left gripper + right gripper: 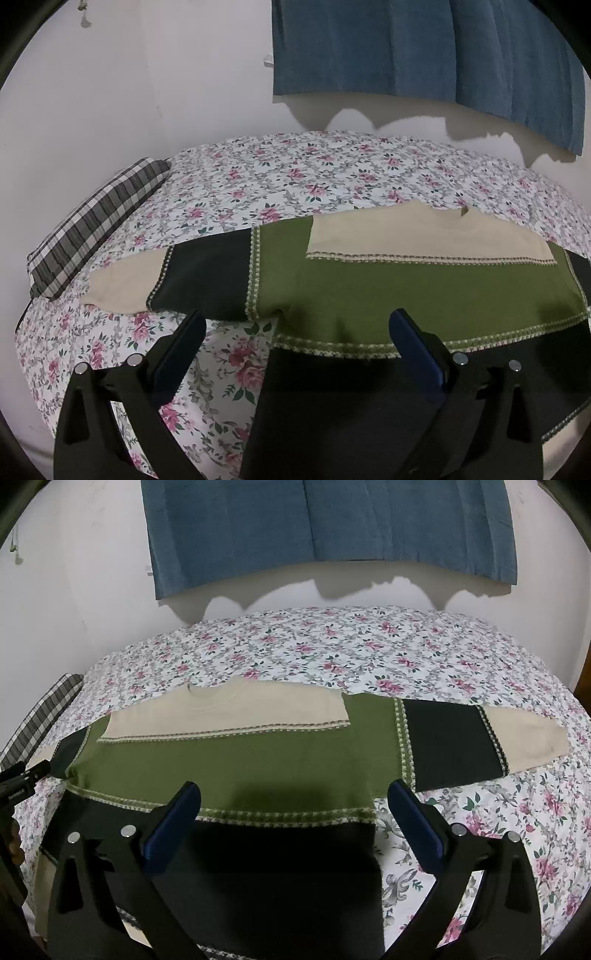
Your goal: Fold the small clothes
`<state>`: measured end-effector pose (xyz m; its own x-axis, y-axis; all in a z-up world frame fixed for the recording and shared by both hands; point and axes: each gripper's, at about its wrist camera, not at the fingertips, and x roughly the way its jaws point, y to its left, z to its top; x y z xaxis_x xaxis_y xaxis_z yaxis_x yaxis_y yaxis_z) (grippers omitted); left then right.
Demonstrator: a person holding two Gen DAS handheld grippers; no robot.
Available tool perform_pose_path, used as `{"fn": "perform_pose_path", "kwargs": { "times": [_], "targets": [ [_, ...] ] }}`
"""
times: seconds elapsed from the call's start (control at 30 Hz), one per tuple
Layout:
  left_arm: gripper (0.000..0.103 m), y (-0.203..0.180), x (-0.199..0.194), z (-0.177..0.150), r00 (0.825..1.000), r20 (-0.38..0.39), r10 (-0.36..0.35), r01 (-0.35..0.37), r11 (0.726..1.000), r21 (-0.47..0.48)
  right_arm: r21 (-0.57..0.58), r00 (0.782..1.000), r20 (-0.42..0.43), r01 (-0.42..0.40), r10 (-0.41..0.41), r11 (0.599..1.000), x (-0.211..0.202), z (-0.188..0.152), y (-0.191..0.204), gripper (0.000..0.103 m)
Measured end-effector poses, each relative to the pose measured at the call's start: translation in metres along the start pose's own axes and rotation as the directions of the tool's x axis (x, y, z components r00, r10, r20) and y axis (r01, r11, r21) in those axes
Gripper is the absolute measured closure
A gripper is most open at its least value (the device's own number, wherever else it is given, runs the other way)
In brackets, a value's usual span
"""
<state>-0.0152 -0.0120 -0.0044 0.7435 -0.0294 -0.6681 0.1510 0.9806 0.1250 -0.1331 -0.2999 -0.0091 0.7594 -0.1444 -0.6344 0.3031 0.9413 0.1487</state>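
Note:
A small sweater with beige, green and black bands (369,284) lies flat on the floral bed, sleeves spread out to both sides. My left gripper (295,325) is open and empty, hovering over the sweater's left side, near where the left sleeve (199,273) joins the body. The sweater also shows in the right wrist view (258,760). My right gripper (293,795) is open and empty above the green band at the right armpit; the right sleeve (461,742) stretches out to the right. The other gripper's tip (22,779) shows at the left edge.
A floral bedsheet (332,653) covers the bed. A plaid pillow (96,225) lies at the bed's left end. A blue curtain (325,528) hangs on the white wall behind the bed.

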Motion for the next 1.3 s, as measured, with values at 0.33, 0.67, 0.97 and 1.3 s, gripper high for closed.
{"fn": "perform_pose_path", "kwargs": {
  "times": [0.33, 0.67, 0.97, 1.3],
  "targets": [
    [0.004, -0.007, 0.001, -0.003, 0.999, -0.033, -0.039, 0.039, 0.999, 0.007, -0.006, 1.000, -0.005, 0.005, -0.005, 1.000, 0.001, 0.000, 0.003, 0.002],
    [0.004, -0.010, -0.002, -0.004, 0.998, -0.026, -0.056, 0.056, 0.998, 0.004, -0.007, 1.000, -0.008, 0.003, -0.003, 1.000, 0.001, -0.001, 0.004, 0.002],
    [0.004, -0.014, -0.002, -0.004, 0.998, -0.034, -0.059, 0.059, 0.998, 0.005, -0.009, 1.000, -0.012, 0.002, -0.002, 1.000, 0.002, -0.002, 0.007, 0.002],
    [0.004, -0.009, 0.000, -0.007, 0.998, -0.035, -0.059, 0.059, 0.998, 0.004, -0.013, 1.000, -0.022, 0.000, 0.000, 1.000, 0.005, -0.005, 0.008, 0.002]
  ]
}}
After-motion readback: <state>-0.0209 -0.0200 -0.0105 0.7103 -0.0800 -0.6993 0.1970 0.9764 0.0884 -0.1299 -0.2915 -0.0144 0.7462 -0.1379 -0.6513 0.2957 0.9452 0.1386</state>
